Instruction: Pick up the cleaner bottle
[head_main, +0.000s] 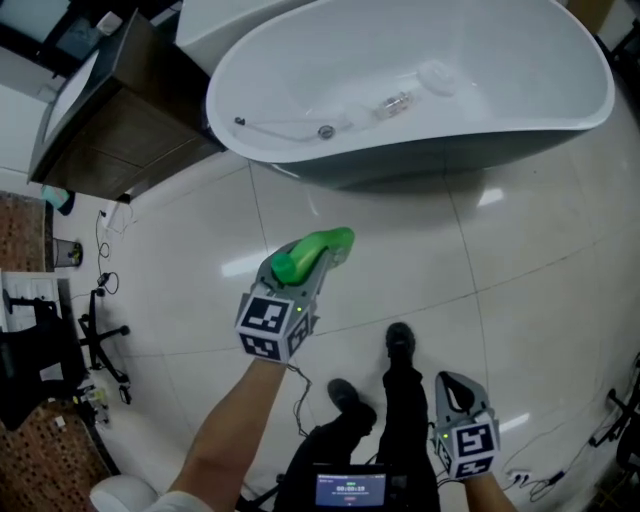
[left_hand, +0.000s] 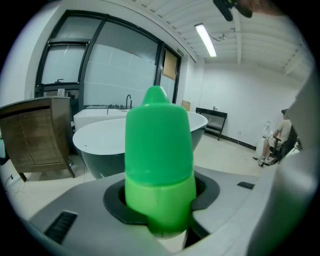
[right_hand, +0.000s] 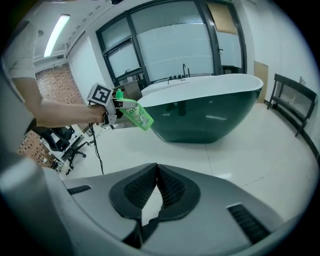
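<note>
As left gripper (head_main: 312, 268) clamps cleaner bottle (head_main: 326, 243), clear item (head_main: 396, 103) in bathtub (head_main: 505, 60)

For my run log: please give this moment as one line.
left gripper: shut on bottle | right gripper: shut, empty | bottle: off floor

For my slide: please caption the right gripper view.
Shut, empty right gripper faces the bathtub; left gripper holds the green bottle.

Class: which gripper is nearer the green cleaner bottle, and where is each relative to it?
Left. The left gripper clamps the bottle; the right gripper is shut and well apart.
</note>
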